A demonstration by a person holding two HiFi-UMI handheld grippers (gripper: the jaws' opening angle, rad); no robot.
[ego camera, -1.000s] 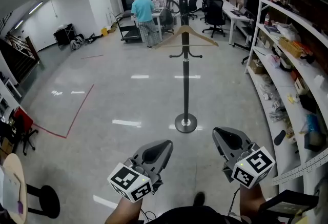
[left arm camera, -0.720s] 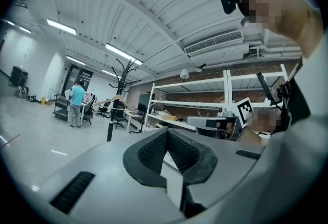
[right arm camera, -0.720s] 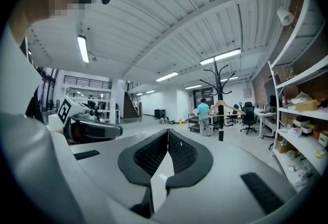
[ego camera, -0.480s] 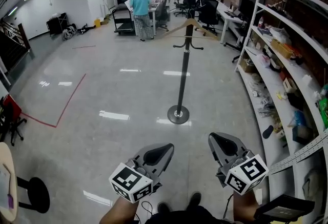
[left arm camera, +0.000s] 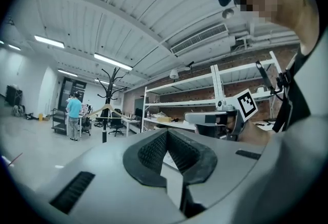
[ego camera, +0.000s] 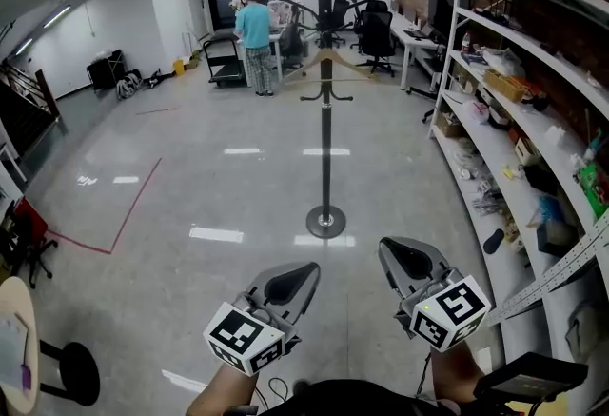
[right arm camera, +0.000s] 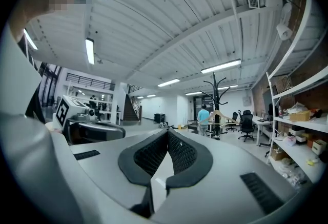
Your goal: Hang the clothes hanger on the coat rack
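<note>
The black coat rack (ego camera: pixel 326 128) stands on the grey floor straight ahead, a few steps away, on a round base. A wooden clothes hanger (ego camera: pixel 328 59) hangs on its pole below the top hooks. The left gripper view shows the hanger (left arm camera: pixel 107 110) small and far off, and so does the right gripper view (right arm camera: pixel 218 114). My left gripper (ego camera: pixel 297 277) and right gripper (ego camera: pixel 403 253) are held low in front of me, side by side. Both are shut with nothing between the jaws, well short of the rack.
White shelving (ego camera: pixel 533 109) with several boxes and items runs along the right side. A person in a teal shirt (ego camera: pixel 253 33) stands by a cart at the back, near desks and office chairs (ego camera: pixel 379 33). A black stool (ego camera: pixel 67 371) stands at the lower left.
The view has lifted and shifted slightly, so more of the rack's top shows and the rack sits a little further left. Both grippers stay shut and empty in about the same place.
</note>
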